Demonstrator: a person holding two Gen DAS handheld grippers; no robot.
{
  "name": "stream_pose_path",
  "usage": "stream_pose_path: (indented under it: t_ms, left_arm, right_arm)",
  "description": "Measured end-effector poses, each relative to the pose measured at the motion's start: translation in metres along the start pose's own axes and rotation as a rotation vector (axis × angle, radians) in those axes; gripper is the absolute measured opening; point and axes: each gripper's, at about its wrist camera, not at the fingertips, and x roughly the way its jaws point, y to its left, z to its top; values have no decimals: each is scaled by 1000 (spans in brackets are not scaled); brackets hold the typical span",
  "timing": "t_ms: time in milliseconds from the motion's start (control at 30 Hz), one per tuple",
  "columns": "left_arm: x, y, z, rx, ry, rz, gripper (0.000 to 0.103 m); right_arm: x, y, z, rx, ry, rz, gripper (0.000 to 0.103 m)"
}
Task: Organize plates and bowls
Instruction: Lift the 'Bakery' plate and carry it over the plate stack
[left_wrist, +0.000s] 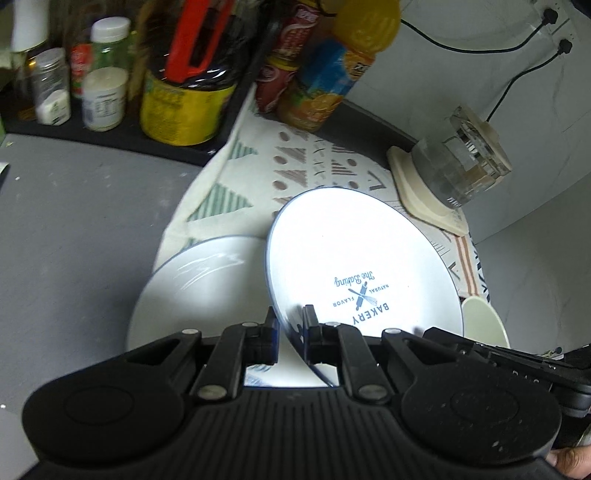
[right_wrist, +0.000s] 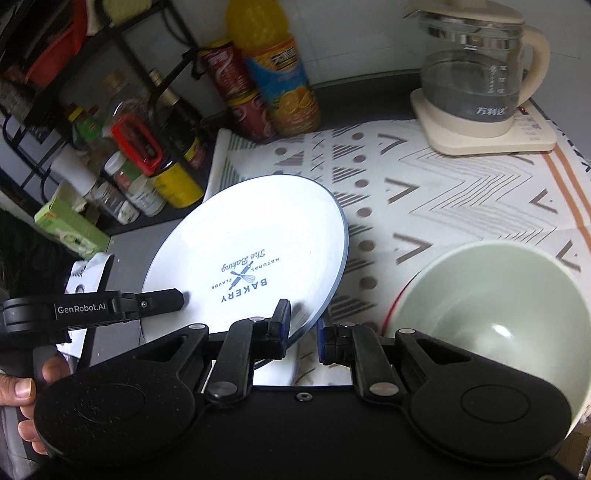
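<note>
Plates come first, by the look of it: your left claw (left_wrist: 290, 319) and right claw (right_wrist: 302, 319) are both clamped on the near rim of the bakery plate (right_wrist: 255, 236), tilted in the air above the patterned cloth (right_wrist: 443, 192) on the desk. Beside it a second plate (left_wrist: 192, 291) lies on the cloth, likely its stacking spot. You've yet to touch the green bowl (right_wrist: 480, 295), so most sorting remains

Both wrist views close, angled steeply down over tongs; shared: bakery plate (left_wrist: 362, 258), patterned cloth (right_wrist: 443, 192), kettle (right_wrist: 476, 74).
</note>
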Motion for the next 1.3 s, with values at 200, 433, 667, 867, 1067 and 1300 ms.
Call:
stream_pose_path:
  t_ms: [200, 433, 667, 867, 1067, 1300]
  left_arm:
    - [-5, 20, -12, 0, 11, 14, 10]
    - [-2, 36, -27, -7, 33, 26, 10]
    - [1, 50, -35, -17, 52, 43, 11]
    - [4, 58, -41, -23, 67, 54, 11]
    - [7, 61, -43, -11, 67, 68, 12]
    - [9, 59, -41, 14, 80, 104, 13]
  right_arm:
    - [6, 17, -18, -1, 14, -2, 14]
    - [15, 31, -36, -1, 41, -15, 14]
    - [26, 39, -50, 3, 66, -22, 14]
    - [35, 44, -58, 3, 85, -27, 14]
    - [41, 45, -61, 9, 97, -32, 14]
    - [49, 51, -60, -6, 94, -63, 14]
